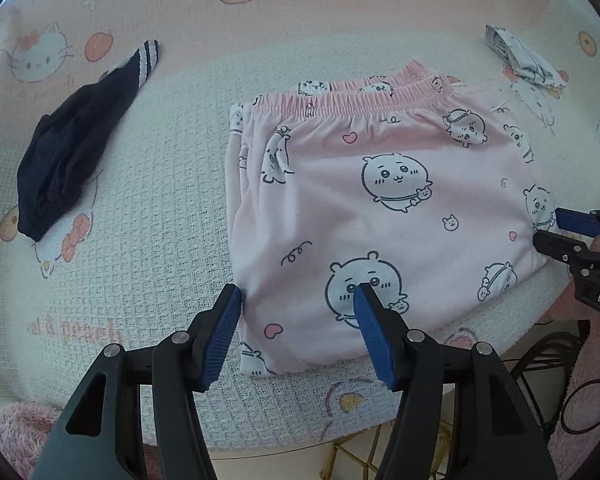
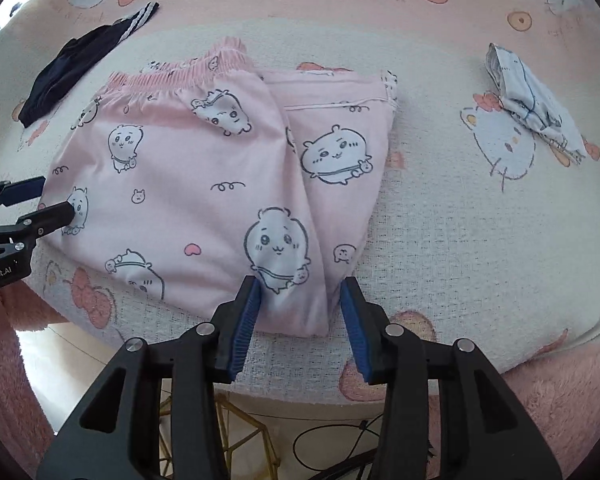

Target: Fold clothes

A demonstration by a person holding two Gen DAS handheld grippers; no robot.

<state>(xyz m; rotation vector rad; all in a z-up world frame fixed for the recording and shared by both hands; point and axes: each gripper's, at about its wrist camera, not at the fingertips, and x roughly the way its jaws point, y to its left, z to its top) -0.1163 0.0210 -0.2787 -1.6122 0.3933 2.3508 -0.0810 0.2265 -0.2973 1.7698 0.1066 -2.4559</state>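
Soft, even daylight fills both views, brightest at the upper left edge, where a window-like glare burns white. Shadows are faint and short. Focus is sharp at the centre — the fisheye bends and smears everything toward the dark round rim, with slight haze overall.

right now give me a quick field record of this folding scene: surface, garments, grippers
surface: cartoon-cat print blanket spread over a table
main garment: pink pyjama pants, folded into a stack, waistband away from the cameras
other garments: dark garment with white stripes to the left; small folded white cloth to the right
left hand-held gripper: open, at the pants' near left corner
right hand-held gripper: open, straddling the near right corner, pads not pressing
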